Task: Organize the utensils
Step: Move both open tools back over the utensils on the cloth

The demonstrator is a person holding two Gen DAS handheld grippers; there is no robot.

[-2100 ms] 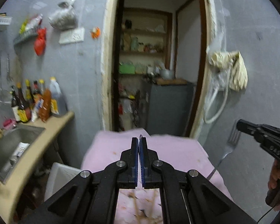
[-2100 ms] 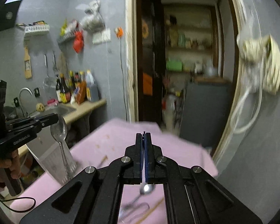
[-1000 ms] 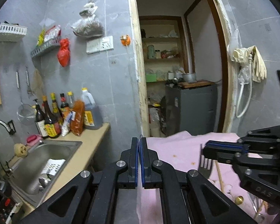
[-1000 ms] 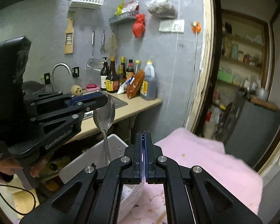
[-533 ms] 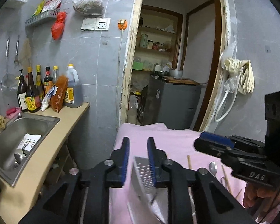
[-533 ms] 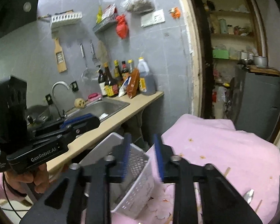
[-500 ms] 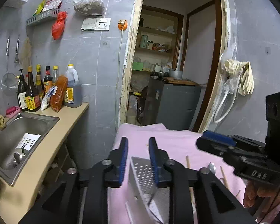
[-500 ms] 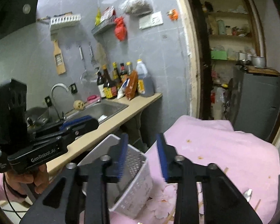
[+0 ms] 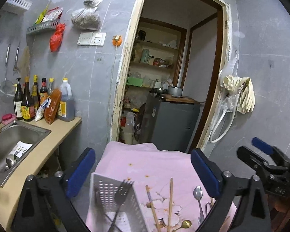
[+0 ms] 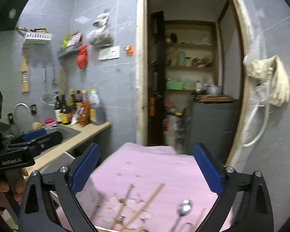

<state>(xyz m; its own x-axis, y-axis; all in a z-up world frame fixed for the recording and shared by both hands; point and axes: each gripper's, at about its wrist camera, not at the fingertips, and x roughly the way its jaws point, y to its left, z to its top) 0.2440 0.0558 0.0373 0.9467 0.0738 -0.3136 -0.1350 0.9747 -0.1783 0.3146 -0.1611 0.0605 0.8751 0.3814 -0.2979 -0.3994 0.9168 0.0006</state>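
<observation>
A white perforated utensil basket [image 9: 110, 199] stands on the left part of the pink cloth [image 9: 154, 166], with a fork [image 9: 121, 195] standing in it. Chopsticks [image 9: 170, 199], a steel spoon [image 9: 198, 193] and a gold spoon [image 9: 185, 223] lie on the cloth to its right. My left gripper [image 9: 143, 168] is wide open and empty above the basket. My right gripper [image 10: 146, 164] is wide open and empty over the cloth; chopsticks [image 10: 148, 201] and a spoon [image 10: 183, 210] lie below it. The basket [image 10: 60, 162] shows at its left.
A counter with a sink [image 9: 11, 141] and sauce bottles [image 9: 42, 100] runs along the left. A doorway [image 9: 168, 89] with a grey cabinet [image 9: 170, 123] lies behind the table. Gloves and a hose [image 9: 239, 94] hang on the right wall.
Both grippers went from shut on a utensil (left a spoon, right a fork) to wide open and empty. A fork now stands in the basket.
</observation>
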